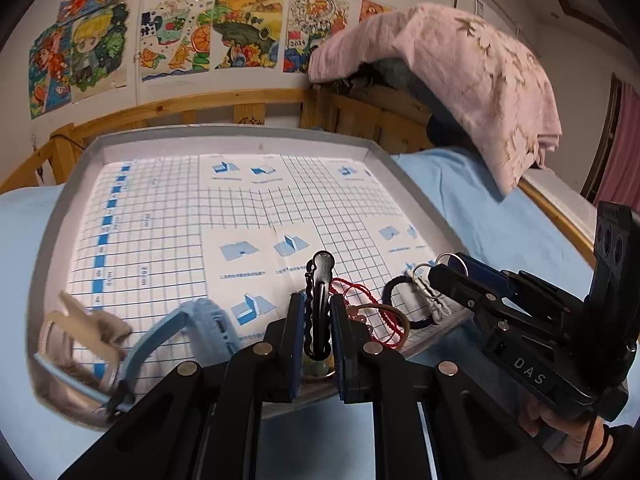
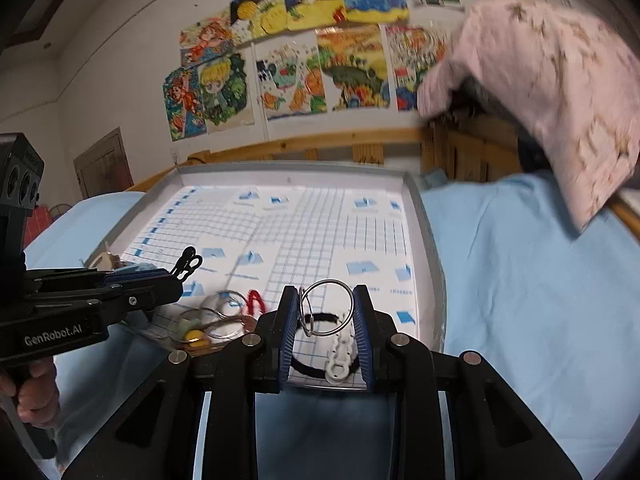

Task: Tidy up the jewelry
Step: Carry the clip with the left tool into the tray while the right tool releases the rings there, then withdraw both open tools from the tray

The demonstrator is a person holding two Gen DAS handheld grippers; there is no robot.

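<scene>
Left wrist camera sits low behind its own fingers (image 1: 296, 332), looking forward and slightly down across the tray (image 1: 60, 216), close in at the near rim; far ahead it faces the wall of drawings (image 1: 172, 40) and the pink cloth (image 1: 460, 80); right wrist camera looks the same way from further right, just behind its fingers (image 2: 290, 332), equally close to the tray (image 2: 430, 240); both views share the gridded tray floor, the wooden rail, the drawings (image 2: 288, 80) and cloth (image 2: 552, 92); each catches the other gripper at its edge.
</scene>
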